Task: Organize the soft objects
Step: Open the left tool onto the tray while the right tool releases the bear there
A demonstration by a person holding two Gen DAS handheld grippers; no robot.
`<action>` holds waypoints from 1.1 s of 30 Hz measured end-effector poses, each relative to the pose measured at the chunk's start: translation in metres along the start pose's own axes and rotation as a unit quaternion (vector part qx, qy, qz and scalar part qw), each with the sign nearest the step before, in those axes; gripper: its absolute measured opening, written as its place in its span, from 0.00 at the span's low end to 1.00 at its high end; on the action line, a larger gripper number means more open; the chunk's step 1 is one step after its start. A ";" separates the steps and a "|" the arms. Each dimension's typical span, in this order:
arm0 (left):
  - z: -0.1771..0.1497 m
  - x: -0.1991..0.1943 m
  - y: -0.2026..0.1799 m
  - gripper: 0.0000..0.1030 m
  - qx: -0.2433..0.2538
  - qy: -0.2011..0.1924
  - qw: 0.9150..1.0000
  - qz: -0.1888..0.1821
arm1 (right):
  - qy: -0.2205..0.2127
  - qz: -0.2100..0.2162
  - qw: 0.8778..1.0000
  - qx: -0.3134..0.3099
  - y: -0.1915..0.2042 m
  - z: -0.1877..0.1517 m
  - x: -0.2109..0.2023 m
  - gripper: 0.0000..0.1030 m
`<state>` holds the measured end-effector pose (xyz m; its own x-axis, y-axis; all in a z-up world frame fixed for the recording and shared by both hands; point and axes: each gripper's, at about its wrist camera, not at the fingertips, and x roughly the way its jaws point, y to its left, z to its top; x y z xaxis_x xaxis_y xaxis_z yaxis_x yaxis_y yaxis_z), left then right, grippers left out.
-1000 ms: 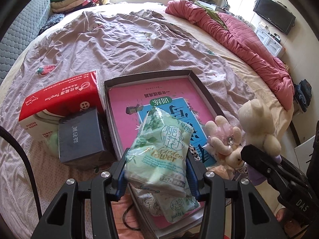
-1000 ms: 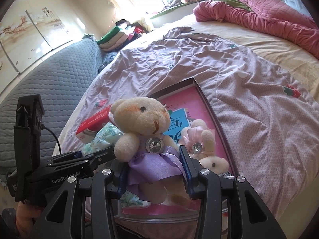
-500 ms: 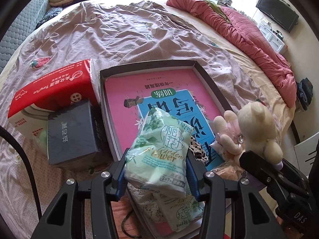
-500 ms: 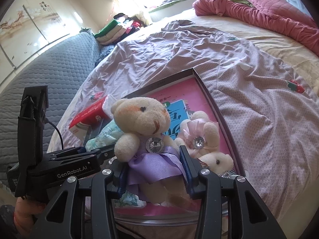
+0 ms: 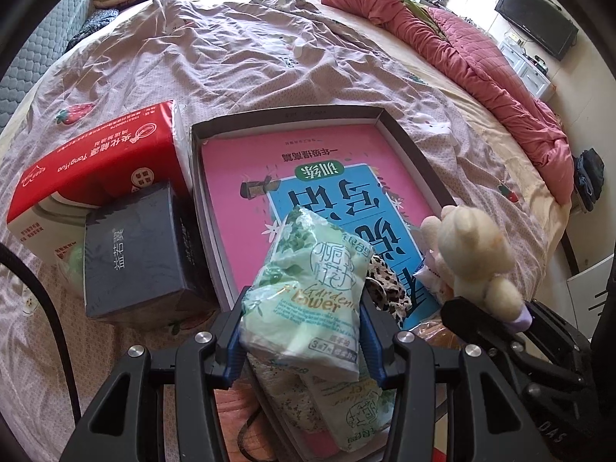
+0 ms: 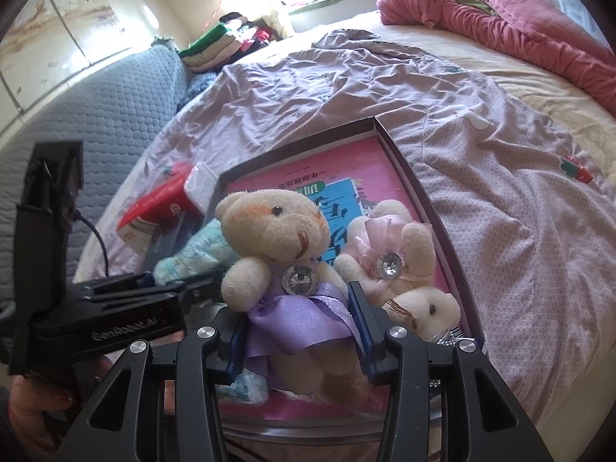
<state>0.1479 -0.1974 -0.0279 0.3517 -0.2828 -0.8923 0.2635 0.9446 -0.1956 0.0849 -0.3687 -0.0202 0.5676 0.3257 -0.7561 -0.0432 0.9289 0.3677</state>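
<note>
— looking along the left tongs (image 5: 302,340), what's pinched there?
— a crinkly pale-green plastic pack of tissues (image 5: 308,288), soft and pillowy; the blue pads press both its sides, and it hangs over the near end of the shallow dark rectangular cardboard tray (image 5: 419,158).
— and the right tongs (image 6: 296,333)?
— closed on a fuzzy cream plush bear in a shiny purple satin skirt (image 6: 277,238), gripped at the skirt, upright, above the tray's near edge.
— inside the tray?
— a glossy pink-and-blue book cover (image 5: 327,177) lying flat, a second cream plush bear with a pink gauze flower and rhinestone (image 6: 389,258) on its side, and another green tissue pack (image 5: 346,412) under the held one.
— beside it?
— a red-and-white carton (image 5: 92,169) and a matte dark-blue box (image 5: 134,246), touching, on the wrinkled mauve bedsheet (image 5: 231,57).
</note>
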 end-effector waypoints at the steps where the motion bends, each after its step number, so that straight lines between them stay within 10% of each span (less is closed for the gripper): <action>1: 0.000 0.000 0.000 0.48 0.000 0.000 1.000 0.000 | 0.000 -0.005 1.000 -0.004 0.001 -0.001 0.001 0.47; 33: 0.005 0.006 0.002 0.51 -0.007 0.008 1.000 -0.010 | -0.011 -0.063 0.996 -0.062 0.009 0.000 0.004 0.61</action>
<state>0.1551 -0.1985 -0.0319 0.3319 -0.2998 -0.8944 0.2582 0.9408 -0.2195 0.0872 -0.3590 -0.0201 0.5929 0.2022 -0.7795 -0.0705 0.9773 0.1998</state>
